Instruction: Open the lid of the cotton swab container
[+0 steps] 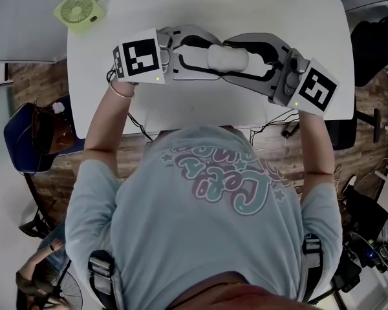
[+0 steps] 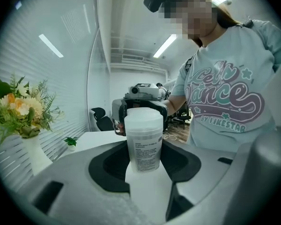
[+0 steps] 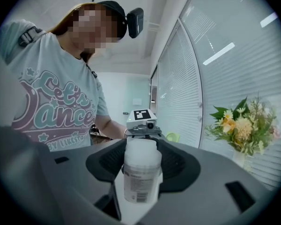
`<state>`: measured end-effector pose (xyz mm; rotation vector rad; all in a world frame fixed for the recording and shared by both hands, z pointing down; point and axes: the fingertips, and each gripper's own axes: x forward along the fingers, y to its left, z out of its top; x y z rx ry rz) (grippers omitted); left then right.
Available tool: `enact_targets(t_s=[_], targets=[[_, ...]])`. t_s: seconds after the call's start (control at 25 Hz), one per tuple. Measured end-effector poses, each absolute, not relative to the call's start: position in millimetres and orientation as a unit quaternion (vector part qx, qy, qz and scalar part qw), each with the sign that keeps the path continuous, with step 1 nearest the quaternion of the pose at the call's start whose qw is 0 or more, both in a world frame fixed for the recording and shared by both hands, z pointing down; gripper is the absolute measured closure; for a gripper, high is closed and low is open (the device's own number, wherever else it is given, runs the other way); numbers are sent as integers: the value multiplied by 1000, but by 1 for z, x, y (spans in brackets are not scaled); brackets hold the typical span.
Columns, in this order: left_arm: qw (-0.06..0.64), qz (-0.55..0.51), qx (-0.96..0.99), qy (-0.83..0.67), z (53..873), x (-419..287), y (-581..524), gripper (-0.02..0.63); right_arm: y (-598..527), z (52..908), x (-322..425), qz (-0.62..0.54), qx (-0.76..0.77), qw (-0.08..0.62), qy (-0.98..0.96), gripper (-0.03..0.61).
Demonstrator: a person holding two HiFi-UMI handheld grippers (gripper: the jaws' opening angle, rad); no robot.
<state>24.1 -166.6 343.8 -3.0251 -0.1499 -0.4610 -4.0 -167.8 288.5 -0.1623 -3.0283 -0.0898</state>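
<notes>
Two claws meet above the white table (image 1: 200,112), each pinching one end of the cotton swab container (image 1: 227,57). The left claw (image 1: 205,58) and right claw (image 1: 251,58) hold it level between them, clear of the tabletop, in front of the person's chest.

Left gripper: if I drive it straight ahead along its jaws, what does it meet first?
The cotton swab container, clamped between the left gripper jaws. Just beyond, the right gripper faces it, gripping the container's far end, so pushing on would likely press the two together.
</notes>
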Motion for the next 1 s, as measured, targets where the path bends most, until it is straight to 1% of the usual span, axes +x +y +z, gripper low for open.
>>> enact_targets(t_s=[0.24, 0.44, 0.56, 0.76, 1.0], targets=[[65, -146, -987, -18, 337, 33, -169, 411, -167, 272, -2, -34, -55, -1, -998, 377], [55, -109, -992, -17, 327, 37, -166, 407, -165, 262, -1, -33, -61, -48, -996, 377], [36, -89, -995, -16, 322, 42, -164, 407, -163, 255, 0, -39, -70, -67, -995, 379], [59, -98, -993, -6, 322, 49, -167, 408, -162, 254, -5, -64, -70, -58, -994, 378], [53, -129, -990, -5, 327, 46, -168, 411, -162, 258, -7, -73, -70, -45, -994, 376]])
